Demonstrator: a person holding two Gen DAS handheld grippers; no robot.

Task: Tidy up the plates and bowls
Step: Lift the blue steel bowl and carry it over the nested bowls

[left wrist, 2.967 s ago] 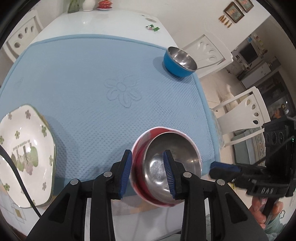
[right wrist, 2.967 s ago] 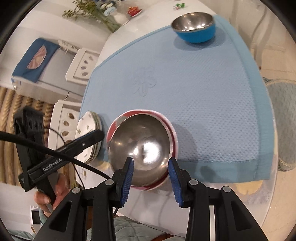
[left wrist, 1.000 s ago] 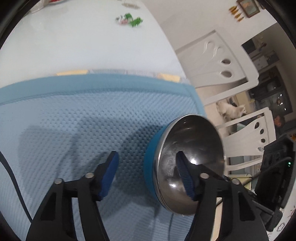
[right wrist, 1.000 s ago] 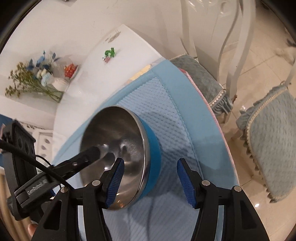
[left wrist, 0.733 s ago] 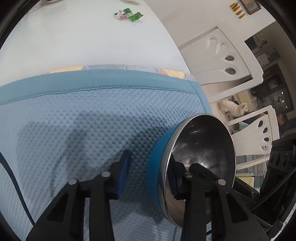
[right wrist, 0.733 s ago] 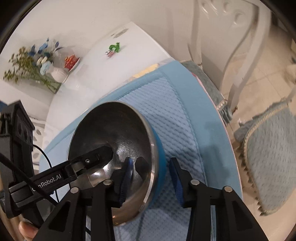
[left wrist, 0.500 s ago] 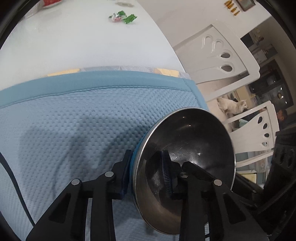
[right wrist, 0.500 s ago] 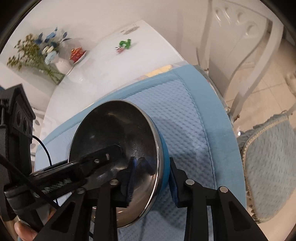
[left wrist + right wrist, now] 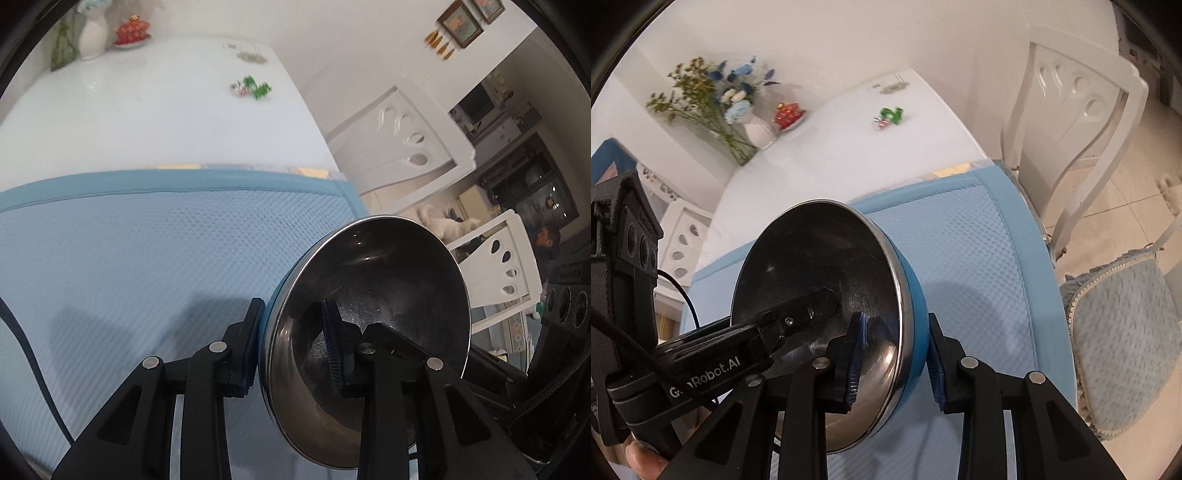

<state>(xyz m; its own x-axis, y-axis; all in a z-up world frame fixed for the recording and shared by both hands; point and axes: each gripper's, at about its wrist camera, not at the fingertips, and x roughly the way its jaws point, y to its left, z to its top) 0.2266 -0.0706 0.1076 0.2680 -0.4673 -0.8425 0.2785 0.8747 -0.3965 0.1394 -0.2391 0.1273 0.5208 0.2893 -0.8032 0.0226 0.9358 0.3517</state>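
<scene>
A blue bowl with a steel inside point(image 9: 388, 291) is lifted off the blue mat point(image 9: 129, 258) and tilted. My left gripper point(image 9: 291, 347) is shut on its left rim, one finger inside and one outside. In the right wrist view the same bowl point(image 9: 812, 266) is held by my right gripper point(image 9: 894, 354), shut on its right rim. The left gripper's finger point(image 9: 798, 314) reaches into the bowl from the left. The red bowl and the plates are out of view.
The white table point(image 9: 147, 110) carries a vase of flowers point(image 9: 738, 110), a small red dish point(image 9: 788, 112) and green candy wrappers point(image 9: 251, 86). White chairs point(image 9: 1071, 110) stand at the right edge, one with a blue cushion point(image 9: 1126, 332).
Both grippers moved from the red bowl to the blue bowl, closed on its opposite rims and lifted it off the mat, tilting it.
</scene>
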